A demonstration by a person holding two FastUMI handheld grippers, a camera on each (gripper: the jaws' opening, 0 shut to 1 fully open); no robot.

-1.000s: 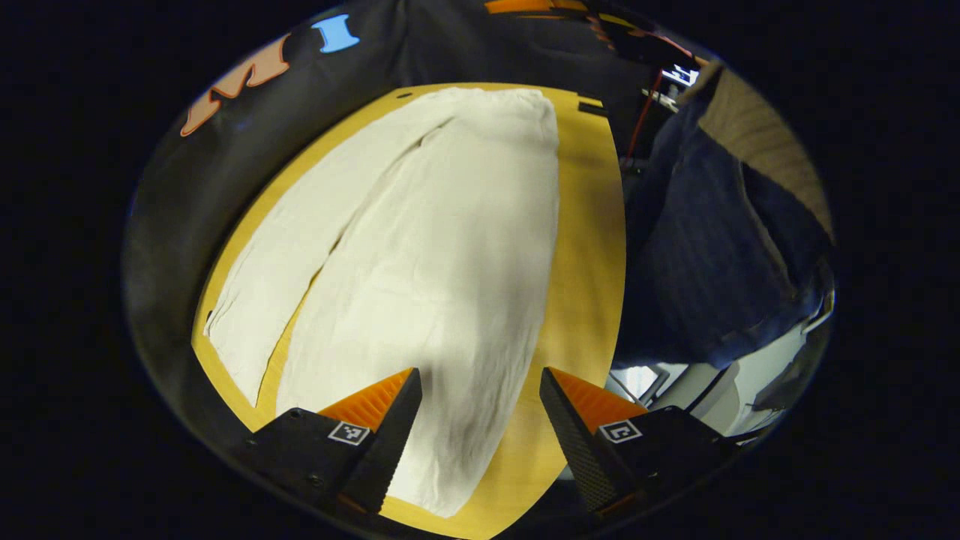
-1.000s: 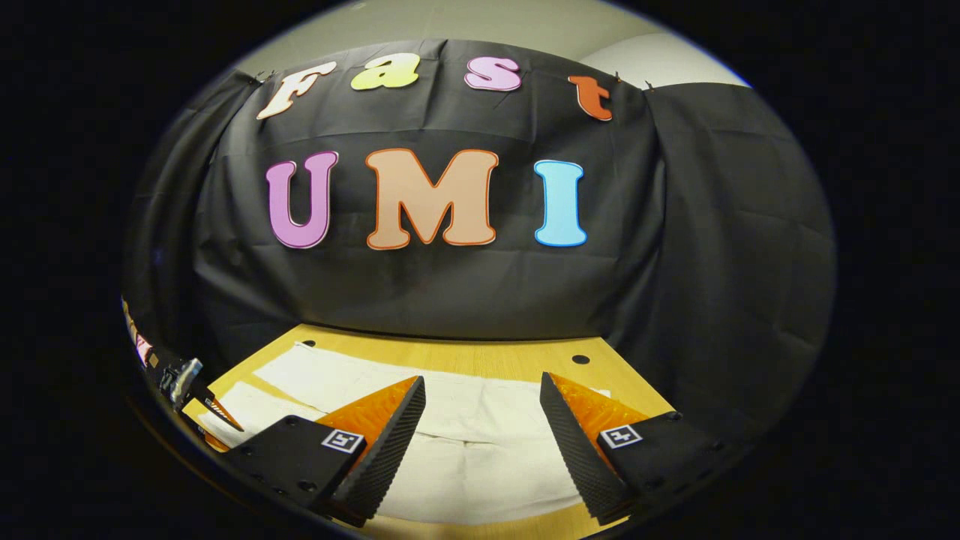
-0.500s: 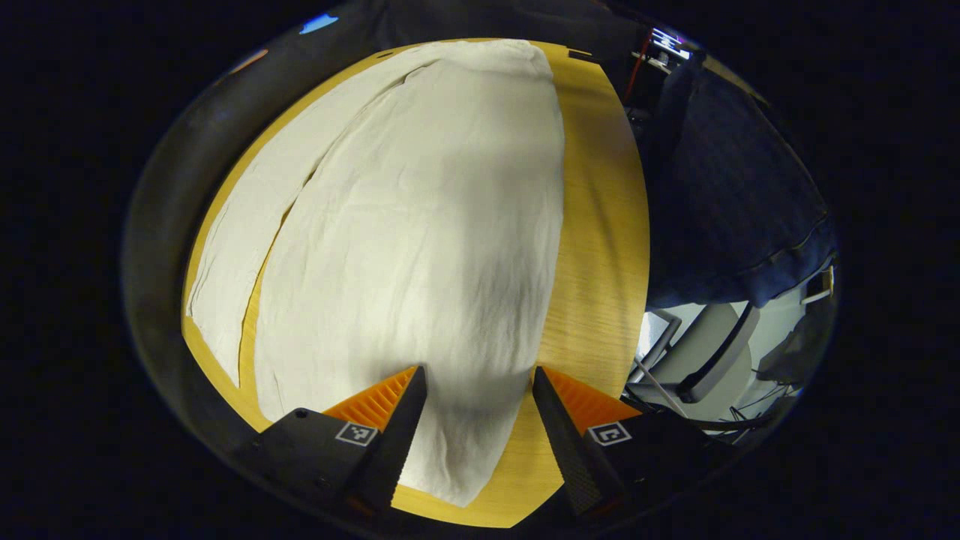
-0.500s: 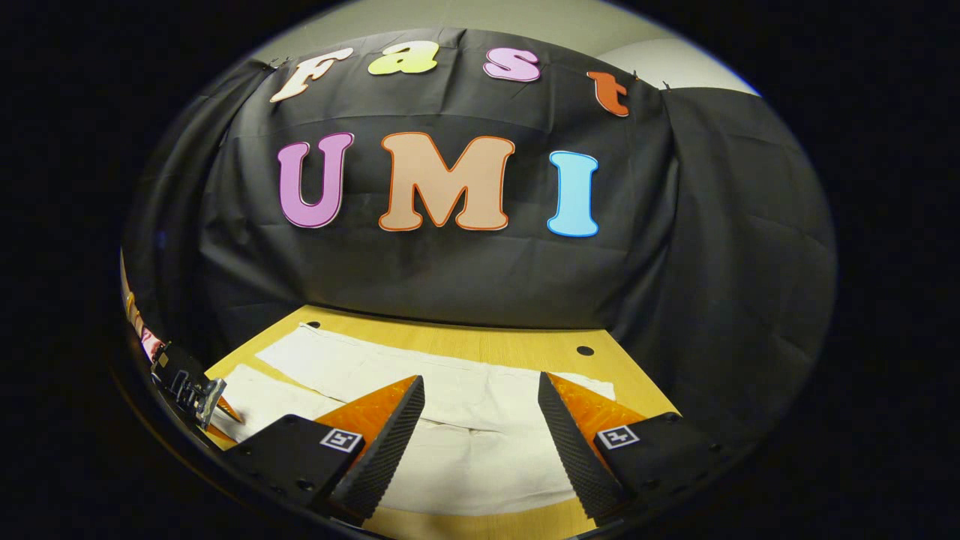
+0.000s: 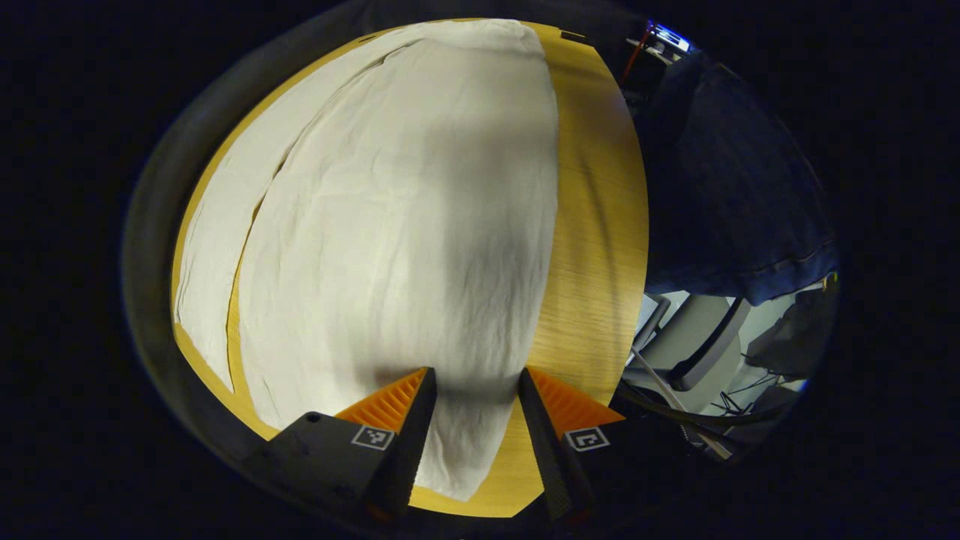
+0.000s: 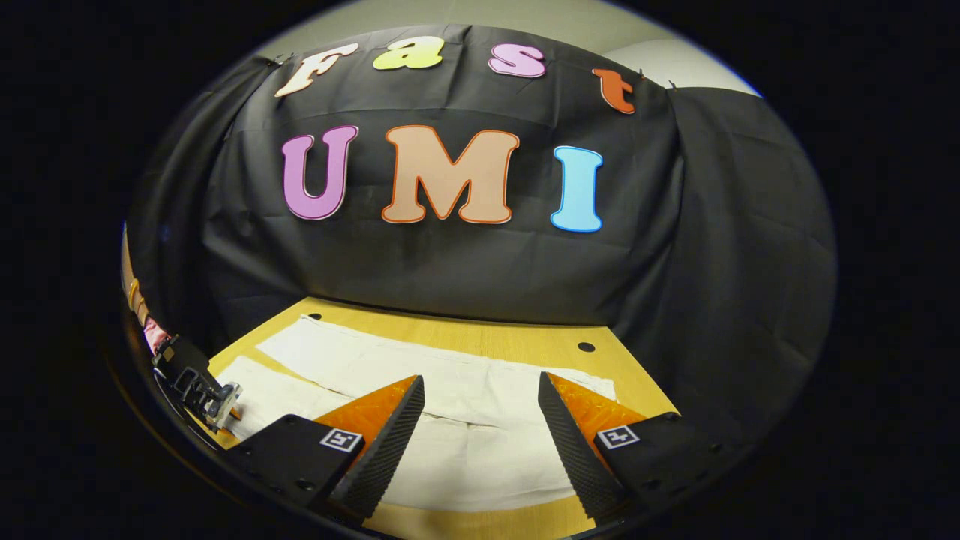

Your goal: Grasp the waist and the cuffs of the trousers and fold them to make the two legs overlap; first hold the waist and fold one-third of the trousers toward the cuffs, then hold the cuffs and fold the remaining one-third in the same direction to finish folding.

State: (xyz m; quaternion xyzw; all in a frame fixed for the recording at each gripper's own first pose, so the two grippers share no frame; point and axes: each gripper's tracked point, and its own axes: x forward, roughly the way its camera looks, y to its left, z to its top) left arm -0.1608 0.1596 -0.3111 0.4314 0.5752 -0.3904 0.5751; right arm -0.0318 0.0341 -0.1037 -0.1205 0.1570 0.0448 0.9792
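Note:
Cream trousers (image 5: 390, 210) lie flat along the yellow wooden table (image 5: 592, 225), legs slightly apart; the second leg (image 5: 210, 247) runs along the left. My left gripper (image 5: 474, 375) hovers open low over the cuff end of the nearer leg, and the cloth shows between its fingers. In the right gripper view the trousers (image 6: 465, 457) stretch sideways, waist end nearest. My right gripper (image 6: 480, 379) stands open above that waist end with nothing in it. The left gripper (image 6: 199, 382) shows there at the far left, by the cuffs.
A person in dark blue clothes (image 5: 735, 195) stands at the table's long edge, with a grey chair (image 5: 697, 345) beyond. The black cloth wall (image 6: 450, 270) closes the far side. Small holes (image 6: 586, 346) mark the tabletop near it.
My left gripper has come down closer to the cuff end and its fingers have narrowed a little. The right gripper has hardly shifted and stays open.

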